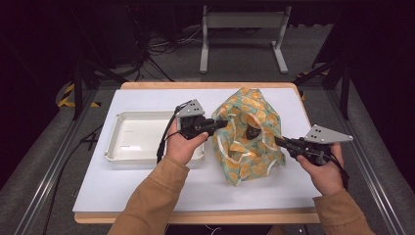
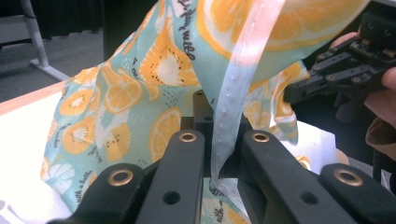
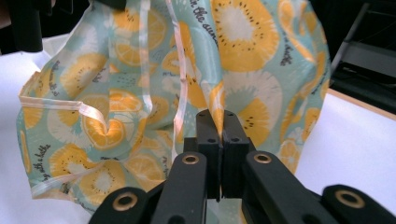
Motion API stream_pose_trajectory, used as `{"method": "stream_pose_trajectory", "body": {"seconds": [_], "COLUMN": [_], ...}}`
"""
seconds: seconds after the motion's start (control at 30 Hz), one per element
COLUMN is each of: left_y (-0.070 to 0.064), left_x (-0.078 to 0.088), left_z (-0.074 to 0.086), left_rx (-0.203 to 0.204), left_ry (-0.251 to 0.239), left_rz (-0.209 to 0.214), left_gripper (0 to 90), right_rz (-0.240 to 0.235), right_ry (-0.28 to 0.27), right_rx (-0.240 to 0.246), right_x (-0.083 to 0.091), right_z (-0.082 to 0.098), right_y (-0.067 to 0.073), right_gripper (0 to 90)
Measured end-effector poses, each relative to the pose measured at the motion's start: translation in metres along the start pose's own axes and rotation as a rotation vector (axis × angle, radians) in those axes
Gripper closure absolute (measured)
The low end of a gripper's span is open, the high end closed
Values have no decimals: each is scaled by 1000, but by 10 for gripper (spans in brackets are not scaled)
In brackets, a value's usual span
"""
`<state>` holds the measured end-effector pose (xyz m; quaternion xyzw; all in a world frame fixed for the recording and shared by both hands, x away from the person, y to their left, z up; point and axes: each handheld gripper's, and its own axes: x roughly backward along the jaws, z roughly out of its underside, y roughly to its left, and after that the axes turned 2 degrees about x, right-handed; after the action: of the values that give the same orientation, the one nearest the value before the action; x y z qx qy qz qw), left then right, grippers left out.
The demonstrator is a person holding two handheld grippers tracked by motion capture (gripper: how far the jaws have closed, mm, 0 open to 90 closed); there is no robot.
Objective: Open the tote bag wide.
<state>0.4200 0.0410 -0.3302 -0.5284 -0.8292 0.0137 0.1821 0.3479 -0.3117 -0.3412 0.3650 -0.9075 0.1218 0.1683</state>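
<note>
A teal cloth bag [image 1: 244,105] printed with orange slices stands on the white table, its mouth held open. My left gripper [image 1: 222,123] is shut on the bag's left rim. In the left gripper view the pale hem strip [image 2: 233,107] runs down between the jaws of this gripper [image 2: 219,116]. My right gripper [image 1: 278,141] is shut on the right rim. In the right gripper view a fold of the fabric [image 3: 243,60] is pinched between the closed jaws of that gripper [image 3: 219,126]. A dark object [image 1: 253,132] lies inside the bag; I cannot tell what it is.
A shallow white tray [image 1: 132,137] lies left of the bag, just behind the left hand. The white table top [image 1: 147,186] has a wooden edge [image 1: 205,85]. Dark floor, cables and a grey metal stand [image 1: 242,22] lie beyond it.
</note>
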Motion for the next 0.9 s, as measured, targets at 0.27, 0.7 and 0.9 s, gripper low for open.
{"method": "stream_pose_trajectory", "body": {"seconds": [0.27,0.7,0.9], "left_y": [4,17,28], "left_x": [1,-5,-6], "left_z": [-1,-4,-7], "left_rx": [-10,-20,0], "left_ry": [-2,-7,-12], "left_rz": [-16,-41,-44], "left_gripper": [890,876,864], "right_rz": [11,36,34], "right_ry": [-64,-111,-135], "right_rx": [-48,-97,-179], "right_x": [14,18,17], "right_z": [-10,-30,-35], "right_y": [-9,-33,-55], "right_gripper": [895,896,897]}}
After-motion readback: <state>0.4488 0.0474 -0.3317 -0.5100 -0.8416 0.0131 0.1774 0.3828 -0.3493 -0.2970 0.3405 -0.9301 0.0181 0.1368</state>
